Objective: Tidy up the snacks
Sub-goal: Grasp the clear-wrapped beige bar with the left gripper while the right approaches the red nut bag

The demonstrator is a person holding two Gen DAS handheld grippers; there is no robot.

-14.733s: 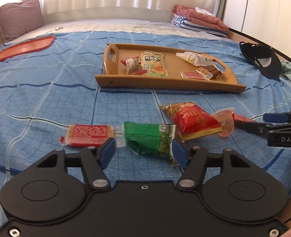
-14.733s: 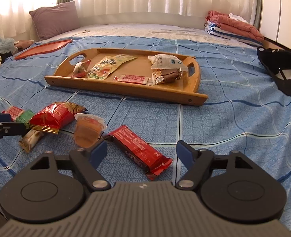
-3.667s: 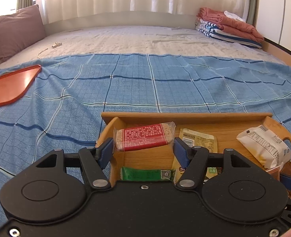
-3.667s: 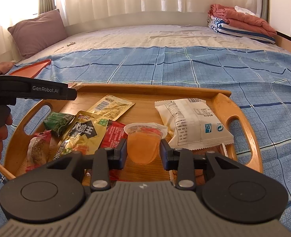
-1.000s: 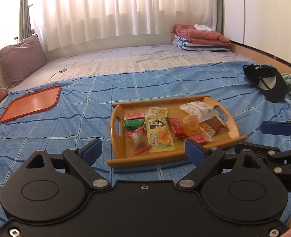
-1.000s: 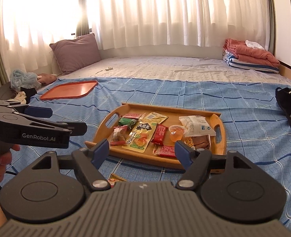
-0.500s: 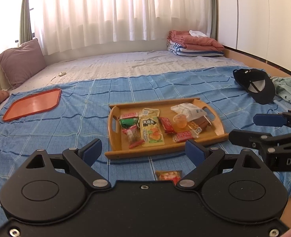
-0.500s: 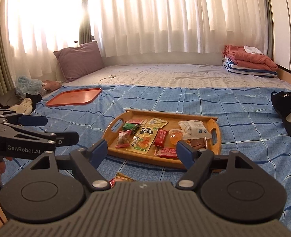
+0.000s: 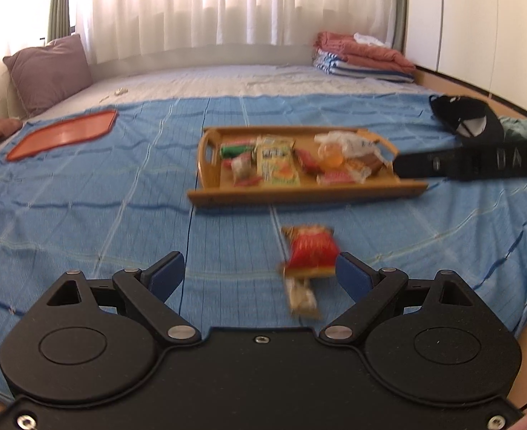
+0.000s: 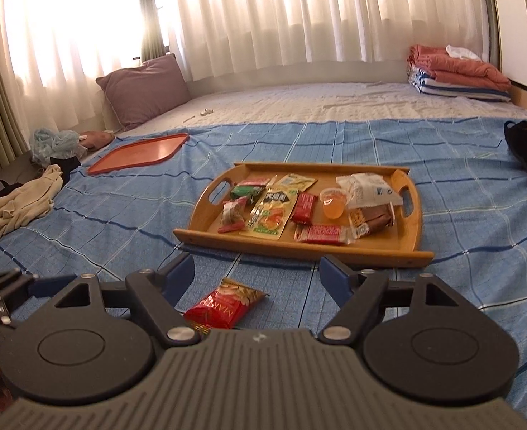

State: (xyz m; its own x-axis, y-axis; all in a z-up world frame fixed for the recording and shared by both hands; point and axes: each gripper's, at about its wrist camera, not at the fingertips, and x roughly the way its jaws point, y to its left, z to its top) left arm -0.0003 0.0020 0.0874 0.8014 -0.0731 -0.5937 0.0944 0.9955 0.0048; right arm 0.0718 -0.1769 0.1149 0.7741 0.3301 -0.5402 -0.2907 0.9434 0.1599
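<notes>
The red snack bag (image 9: 311, 251) lies on the bed (image 9: 84, 208) just ahead of the left gripper (image 9: 259, 276), whose jaws are spread and empty, like the right gripper (image 10: 256, 276). Its crinkly film could slip sideways under an off-centre pinch, short of the wooden tray (image 10: 415, 215).

1. The left gripper (image 9: 259, 274) fills the bottom of the frame, its blue-padded fingers (image 9: 164, 276) spread wide with nothing between them.
2. A red snack packet (image 9: 311, 252) lies on the blue checked blanket (image 9: 84, 215) just inside the right finger, blurred, with a pale wrapped bar (image 9: 302, 297) below it.
3. A wooden tray (image 9: 209, 193) sits at centre frame, holding a green packet (image 9: 236, 150), a yellow-green pouch (image 9: 276, 165), an orange jelly cup (image 9: 329, 154) and a white packet (image 9: 349, 141).
4. The right gripper (image 9: 478, 161) reaches in from the right edge; whether it is spread apart is unclear.
5. An orange tray (image 9: 62, 134) lies at upper left.
</notes>
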